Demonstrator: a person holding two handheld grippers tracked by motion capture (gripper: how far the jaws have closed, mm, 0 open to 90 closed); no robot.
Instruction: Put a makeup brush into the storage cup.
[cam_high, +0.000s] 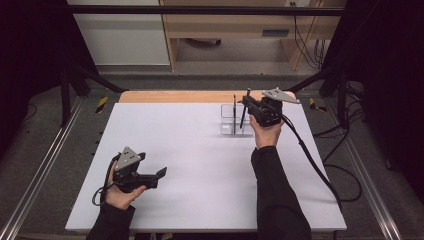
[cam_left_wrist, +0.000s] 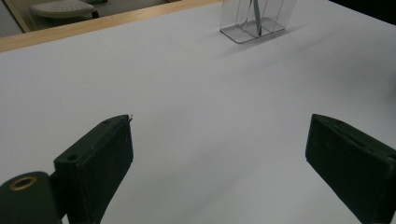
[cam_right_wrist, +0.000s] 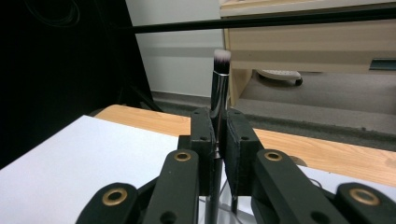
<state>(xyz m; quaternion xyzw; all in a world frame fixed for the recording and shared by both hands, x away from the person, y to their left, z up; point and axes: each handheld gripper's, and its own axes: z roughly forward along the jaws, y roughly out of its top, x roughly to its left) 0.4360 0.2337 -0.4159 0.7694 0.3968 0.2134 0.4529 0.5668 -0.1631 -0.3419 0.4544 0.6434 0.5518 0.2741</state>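
Gripping a makeup brush (cam_right_wrist: 218, 100) upright, my right fingers (cam_right_wrist: 219, 140) hover above the clear organizer (cam_high: 233, 120) at one o'clock; left fingers (cam_left_wrist: 219, 154) gape empty over the worktop (cam_high: 200, 165).

Wide open sheet, one cluster at the far right

The white table (cam_high: 200, 165) lies bare between the left gripper (cam_high: 161, 172) at the near left and the clear holder (cam_high: 233, 120) at the far right, so a hand could cross there freely. Over the holder, the right gripper (cam_high: 248, 102) and its upright brush (cam_right_wrist: 219, 93) crowd the way in, beside a dark pen (cam_high: 234, 112) standing inside.
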